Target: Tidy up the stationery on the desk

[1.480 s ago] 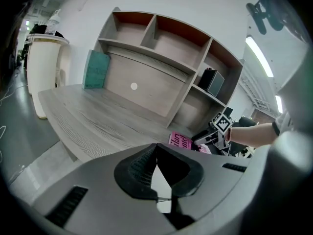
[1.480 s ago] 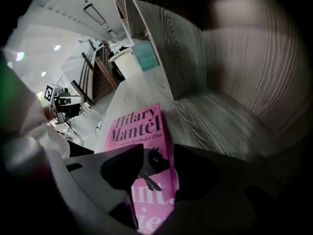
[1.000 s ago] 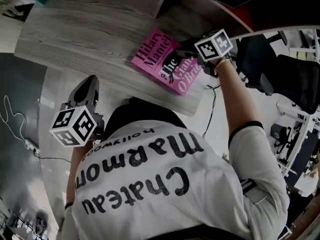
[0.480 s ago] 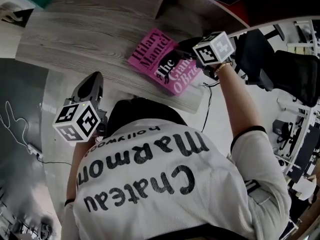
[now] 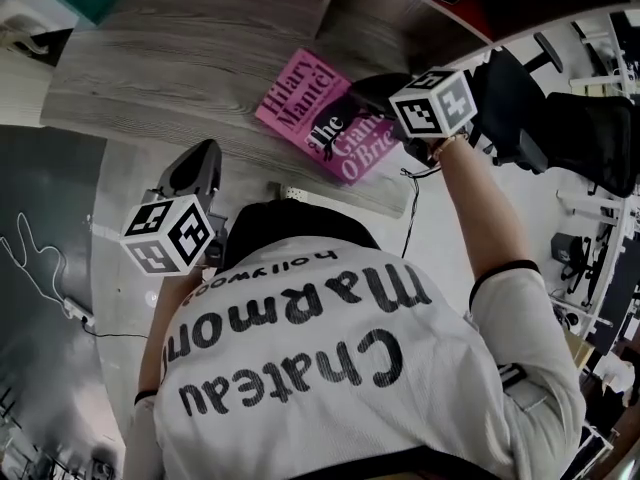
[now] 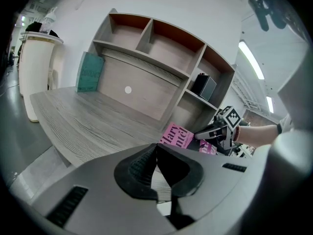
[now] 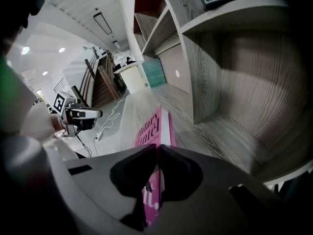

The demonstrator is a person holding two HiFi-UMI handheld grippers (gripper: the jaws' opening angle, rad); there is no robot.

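A pink paperback book (image 5: 322,116) is over the near right part of the grey wooden desk (image 5: 170,63). My right gripper (image 5: 372,92) is shut on its right edge. In the right gripper view the book (image 7: 152,129) stands raised on edge, its cover facing left, pinched between the jaws of the right gripper (image 7: 157,150). My left gripper (image 5: 198,160) hangs off the desk's front edge, away from the book. In the left gripper view the left gripper (image 6: 156,147) is shut with nothing in it, and the book (image 6: 176,135) and right gripper (image 6: 209,130) show beyond it.
A wooden shelf unit (image 6: 161,45) rises at the desk's back, with a black box (image 6: 208,85) in a right compartment. A teal book (image 6: 90,72) leans against it at the left. A black office chair (image 5: 560,118) stands to the right. Cables (image 5: 60,288) lie on the floor.
The book lay flat under the right gripper; now the jaws have shut on its edge and tipped it up. The left gripper has drifted slightly toward the desk.
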